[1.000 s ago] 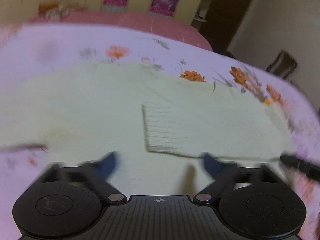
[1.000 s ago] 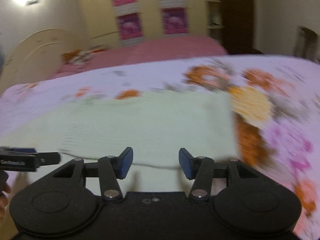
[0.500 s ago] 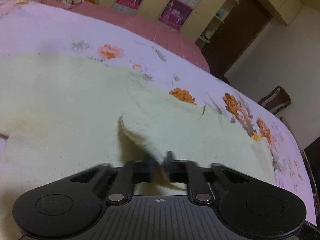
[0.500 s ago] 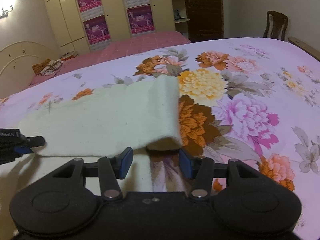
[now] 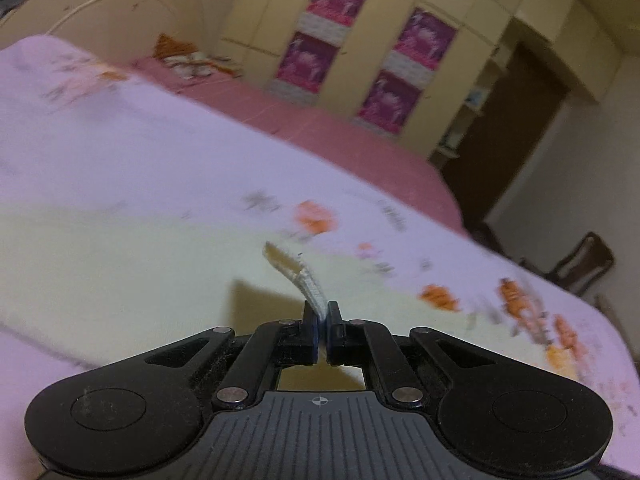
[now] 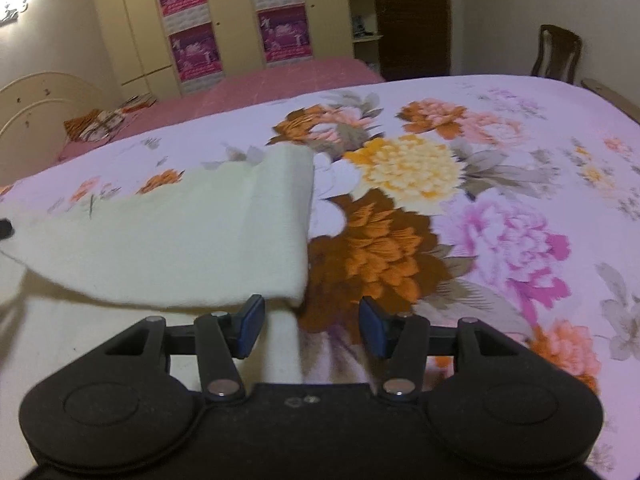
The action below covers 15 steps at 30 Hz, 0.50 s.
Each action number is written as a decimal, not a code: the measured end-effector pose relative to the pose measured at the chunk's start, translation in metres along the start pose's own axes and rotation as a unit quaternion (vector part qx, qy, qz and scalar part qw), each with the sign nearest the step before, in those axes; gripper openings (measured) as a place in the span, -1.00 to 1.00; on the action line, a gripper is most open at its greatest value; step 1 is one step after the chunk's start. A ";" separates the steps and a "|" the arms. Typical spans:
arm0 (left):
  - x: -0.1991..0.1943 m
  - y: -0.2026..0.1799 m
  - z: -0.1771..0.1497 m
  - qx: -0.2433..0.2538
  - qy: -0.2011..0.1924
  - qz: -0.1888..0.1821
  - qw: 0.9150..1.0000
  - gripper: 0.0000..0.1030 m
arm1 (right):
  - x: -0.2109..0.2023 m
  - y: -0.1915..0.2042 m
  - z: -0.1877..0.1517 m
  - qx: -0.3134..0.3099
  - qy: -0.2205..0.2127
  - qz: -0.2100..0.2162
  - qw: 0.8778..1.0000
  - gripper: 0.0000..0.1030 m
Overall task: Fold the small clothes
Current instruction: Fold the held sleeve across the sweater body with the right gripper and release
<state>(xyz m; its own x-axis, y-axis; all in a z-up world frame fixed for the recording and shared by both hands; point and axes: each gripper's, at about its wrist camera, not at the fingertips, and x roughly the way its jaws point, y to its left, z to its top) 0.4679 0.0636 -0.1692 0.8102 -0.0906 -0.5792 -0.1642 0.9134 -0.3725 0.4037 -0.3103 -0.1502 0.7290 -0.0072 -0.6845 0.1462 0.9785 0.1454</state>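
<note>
A pale cream knitted garment (image 5: 120,264) lies spread on the floral bedsheet (image 5: 120,140). My left gripper (image 5: 323,316) is shut on its ribbed cuff (image 5: 306,280) and holds the cuff lifted above the cloth. In the right wrist view the garment (image 6: 180,236) shows with a folded part raised off the bed. Its lower corner hangs just in front of my right gripper (image 6: 312,322), which is open and empty. The tip of the left gripper shows at the left edge (image 6: 5,228).
The floral sheet (image 6: 480,200) stretches to the right of the garment. A pink bed (image 6: 280,84) and a yellow wardrobe with purple posters (image 6: 200,20) stand behind. A wooden chair (image 6: 556,56) is at the far right.
My left gripper closed on the ribbed cuff and has lifted it upward. My right gripper stays open; the folded garment part has risen in front of it.
</note>
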 end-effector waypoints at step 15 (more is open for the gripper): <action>-0.017 0.013 -0.016 0.037 0.002 0.066 0.997 0.51 | 0.013 -0.010 0.018 0.101 0.012 0.069 0.992 -0.03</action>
<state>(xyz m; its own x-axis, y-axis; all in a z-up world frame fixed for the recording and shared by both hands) 0.4427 0.0710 -0.1756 0.7818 0.0315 -0.6227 -0.2274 0.9443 -0.2377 0.4237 -0.3235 -0.1472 0.7353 0.1312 -0.6650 0.1796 0.9083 0.3778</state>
